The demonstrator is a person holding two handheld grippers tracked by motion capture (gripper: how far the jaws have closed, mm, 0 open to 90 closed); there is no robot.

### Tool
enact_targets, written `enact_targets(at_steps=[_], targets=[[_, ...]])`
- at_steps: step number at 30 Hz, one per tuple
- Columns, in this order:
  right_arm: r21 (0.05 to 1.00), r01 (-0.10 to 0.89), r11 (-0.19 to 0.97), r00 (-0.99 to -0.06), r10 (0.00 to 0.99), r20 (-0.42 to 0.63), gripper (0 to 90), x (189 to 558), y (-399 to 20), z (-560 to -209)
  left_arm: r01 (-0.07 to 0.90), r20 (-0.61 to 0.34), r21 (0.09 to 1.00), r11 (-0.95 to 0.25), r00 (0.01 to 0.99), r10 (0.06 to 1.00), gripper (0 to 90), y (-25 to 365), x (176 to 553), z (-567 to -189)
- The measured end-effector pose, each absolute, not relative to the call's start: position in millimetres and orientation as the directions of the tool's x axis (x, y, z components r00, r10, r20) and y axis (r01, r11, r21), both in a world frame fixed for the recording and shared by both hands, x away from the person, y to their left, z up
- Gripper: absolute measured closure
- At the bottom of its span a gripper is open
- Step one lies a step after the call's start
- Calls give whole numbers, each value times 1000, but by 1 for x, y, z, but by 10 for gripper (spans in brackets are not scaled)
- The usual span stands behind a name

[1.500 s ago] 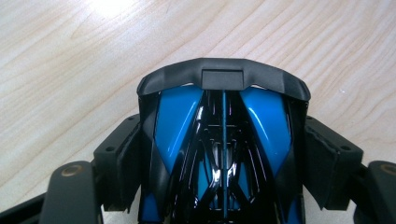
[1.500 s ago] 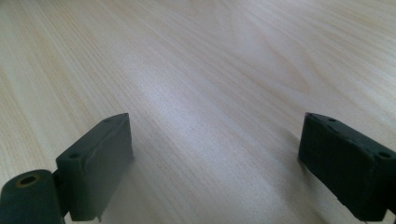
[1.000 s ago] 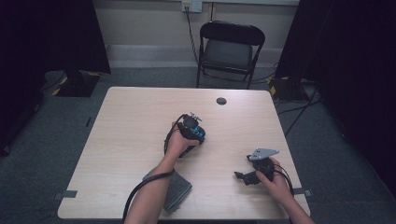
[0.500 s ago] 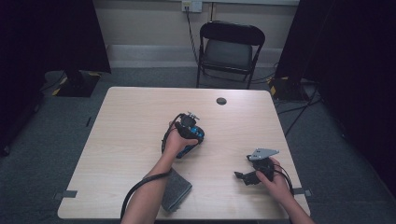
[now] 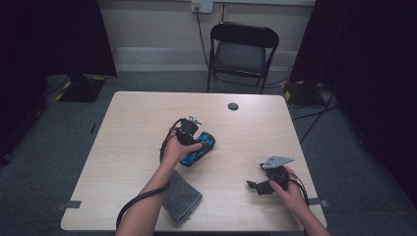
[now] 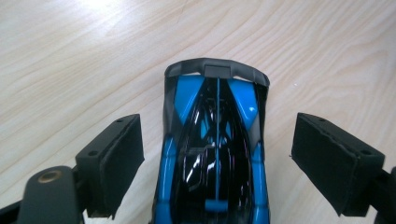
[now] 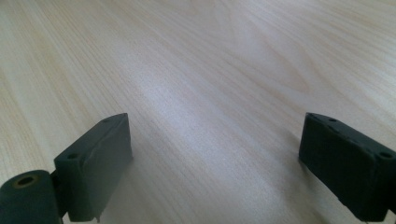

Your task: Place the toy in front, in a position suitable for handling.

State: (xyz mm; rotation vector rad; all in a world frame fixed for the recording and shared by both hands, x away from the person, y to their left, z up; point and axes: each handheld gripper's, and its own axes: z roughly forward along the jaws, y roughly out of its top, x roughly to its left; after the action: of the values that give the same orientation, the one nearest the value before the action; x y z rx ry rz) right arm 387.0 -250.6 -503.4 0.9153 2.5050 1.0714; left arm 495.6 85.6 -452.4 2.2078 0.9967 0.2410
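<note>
A glossy blue and black toy car [image 5: 202,146] [image 6: 215,154] rests on the wooden table [image 5: 133,128] near its middle. My left gripper [image 5: 191,134] [image 6: 223,163] hovers just above it, pointing down. Its jaws have just been opening and now stand wide, one pad [image 6: 112,163] on each side of the car, with clear gaps between pads and bodywork. My right gripper [image 5: 256,186] [image 7: 219,168] lies low over bare wood near the front right of the table, open, nothing between its pads [image 7: 95,163].
A folded grey cloth [image 5: 183,199] lies at the front edge beside the left forearm. A small black disc [image 5: 233,106] sits near the far edge. A black folding chair [image 5: 242,49] stands behind the table, with cables on the floor to its right.
The left gripper has spread off the car and drawn slightly up and to the left; the car stays on the table. The right hand has not moved.
</note>
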Motion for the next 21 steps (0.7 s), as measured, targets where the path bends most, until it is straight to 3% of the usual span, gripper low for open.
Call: enact_targets(at_steps=[15,21], targets=[[721,466,513,-744,668,5,83,385,-249,-503,580,-104,671,-462,690,717,164,131,466,-448],[716,485,501,-735,678,24,147,382,-247,-500,567,-92,686,-456,689,718,164,140,456,-445]])
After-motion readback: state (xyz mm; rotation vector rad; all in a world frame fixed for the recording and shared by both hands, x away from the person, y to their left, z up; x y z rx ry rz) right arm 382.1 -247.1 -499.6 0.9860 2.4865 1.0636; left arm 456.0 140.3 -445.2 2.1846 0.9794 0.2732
